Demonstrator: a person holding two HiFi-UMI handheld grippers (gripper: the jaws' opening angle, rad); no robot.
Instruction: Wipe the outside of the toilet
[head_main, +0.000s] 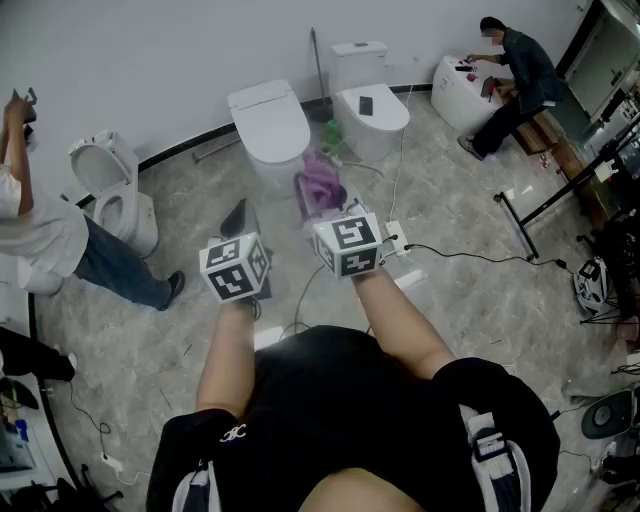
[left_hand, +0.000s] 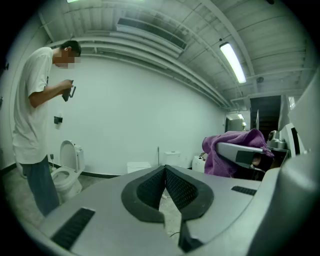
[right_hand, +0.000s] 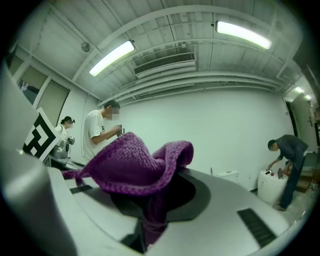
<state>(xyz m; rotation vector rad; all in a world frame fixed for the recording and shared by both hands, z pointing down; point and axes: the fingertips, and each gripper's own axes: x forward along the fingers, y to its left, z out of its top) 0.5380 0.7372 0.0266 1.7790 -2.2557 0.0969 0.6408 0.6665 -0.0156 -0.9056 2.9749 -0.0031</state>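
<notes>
A white toilet (head_main: 268, 122) with its lid down stands by the wall straight ahead; it is small and far in the left gripper view (left_hand: 138, 166). My right gripper (head_main: 320, 203) is held in the air short of it and is shut on a purple knitted cloth (head_main: 319, 183), which flops over the jaws in the right gripper view (right_hand: 134, 167). Beside it my left gripper (head_main: 238, 217) is shut, its black pads (left_hand: 176, 186) meeting at the tips with nothing between them. From the left gripper view the cloth (left_hand: 227, 150) and the right gripper show at the right.
A second closed toilet (head_main: 368, 103) stands to the right, an open one (head_main: 108, 190) to the left beside a person (head_main: 60, 240). Another person (head_main: 515, 85) bends over a white toilet at the far right. Cables (head_main: 470, 258) and a black stand (head_main: 545, 210) lie on the floor.
</notes>
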